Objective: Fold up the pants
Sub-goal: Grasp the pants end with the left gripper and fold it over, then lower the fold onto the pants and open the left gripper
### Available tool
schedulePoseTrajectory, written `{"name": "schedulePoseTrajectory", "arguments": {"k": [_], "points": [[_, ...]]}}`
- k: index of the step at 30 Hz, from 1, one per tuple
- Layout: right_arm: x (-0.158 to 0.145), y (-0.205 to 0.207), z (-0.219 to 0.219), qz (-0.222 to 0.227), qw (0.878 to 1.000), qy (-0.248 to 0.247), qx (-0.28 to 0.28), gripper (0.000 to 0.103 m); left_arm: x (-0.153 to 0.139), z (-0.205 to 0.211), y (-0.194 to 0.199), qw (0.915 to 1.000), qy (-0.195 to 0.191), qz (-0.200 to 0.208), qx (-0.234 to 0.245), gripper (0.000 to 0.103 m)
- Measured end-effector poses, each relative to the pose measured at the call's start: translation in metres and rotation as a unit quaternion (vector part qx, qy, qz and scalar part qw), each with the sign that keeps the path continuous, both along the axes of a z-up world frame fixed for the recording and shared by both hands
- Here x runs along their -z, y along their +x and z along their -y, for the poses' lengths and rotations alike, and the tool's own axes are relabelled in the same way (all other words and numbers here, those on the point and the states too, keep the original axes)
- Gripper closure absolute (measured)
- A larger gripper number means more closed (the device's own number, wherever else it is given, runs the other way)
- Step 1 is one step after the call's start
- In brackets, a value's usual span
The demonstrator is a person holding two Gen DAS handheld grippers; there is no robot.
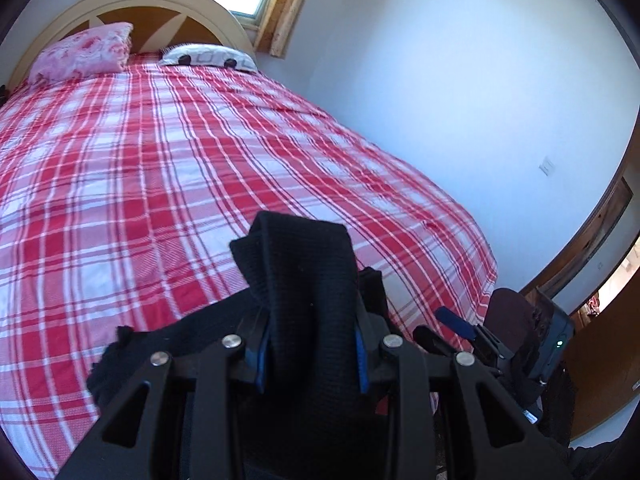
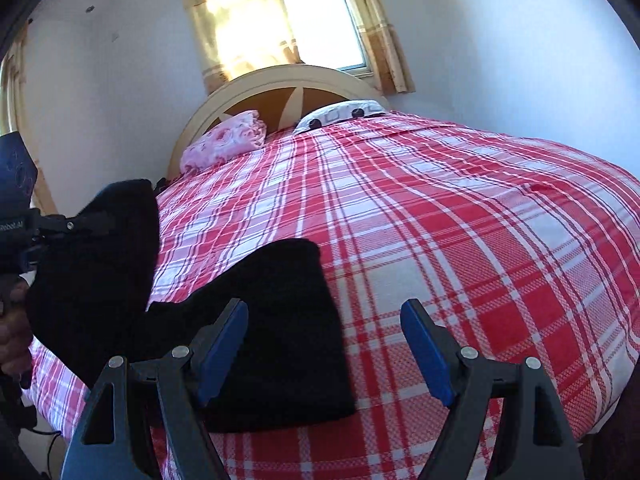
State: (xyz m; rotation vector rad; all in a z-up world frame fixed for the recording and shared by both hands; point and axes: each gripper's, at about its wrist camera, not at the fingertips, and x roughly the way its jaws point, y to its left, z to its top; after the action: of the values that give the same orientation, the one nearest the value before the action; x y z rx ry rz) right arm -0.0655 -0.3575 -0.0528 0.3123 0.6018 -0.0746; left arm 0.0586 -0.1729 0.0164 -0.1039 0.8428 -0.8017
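Black pants (image 2: 276, 320) lie partly folded on the red plaid bed (image 2: 460, 240) near its front edge. My left gripper (image 1: 312, 356) is shut on a bunched band of the pants (image 1: 304, 264) and holds it lifted above the bed. In the right wrist view the left gripper (image 2: 68, 224) shows at the far left with black cloth hanging from it. My right gripper (image 2: 324, 348) is open and empty, just above the right edge of the folded part. It also shows in the left wrist view (image 1: 516, 336) at the lower right.
A pink pillow (image 2: 228, 140) and a white patterned pillow (image 2: 340, 116) lie by the cream headboard (image 2: 280, 84). A curtained window (image 2: 316, 20) is behind it. A white wall (image 1: 460, 80) runs along the bed's right side, with a wooden door frame (image 1: 600, 220).
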Motion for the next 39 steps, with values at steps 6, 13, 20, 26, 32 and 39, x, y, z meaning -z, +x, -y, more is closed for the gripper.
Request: {"name": "schedulePoseTrajectory", "arguments": {"k": [6,13,20,26,32,39], "points": [[0.006,-0.001,0.015,-0.005,1.000,0.015,0.023,0.023,0.020,0.032,0.005,0.9996,0.009,-0.021,0.016,0.070],[0.013,0.001,0.019,-0.013,0.999,0.025,0.025,0.023,0.032,0.065,0.006,0.9989,0.030,-0.022,0.028,0.070],[0.016,0.000,0.023,-0.013,0.999,0.028,0.033,0.023,0.036,0.083,0.002,0.9979,0.058,-0.015,0.023,0.035],[0.011,-0.005,0.028,0.004,0.998,0.026,0.048,0.023,0.016,0.078,-0.021,0.9958,0.056,0.052,0.051,0.026],[-0.016,-0.024,0.024,0.080,0.996,0.022,0.044,0.023,0.013,0.035,-0.024,0.9960,0.044,0.077,0.014,0.017],[-0.018,-0.022,-0.076,0.079,0.982,-0.113,-0.127,0.023,0.021,-0.036,-0.002,0.9955,0.007,0.049,-0.080,0.012]]}}
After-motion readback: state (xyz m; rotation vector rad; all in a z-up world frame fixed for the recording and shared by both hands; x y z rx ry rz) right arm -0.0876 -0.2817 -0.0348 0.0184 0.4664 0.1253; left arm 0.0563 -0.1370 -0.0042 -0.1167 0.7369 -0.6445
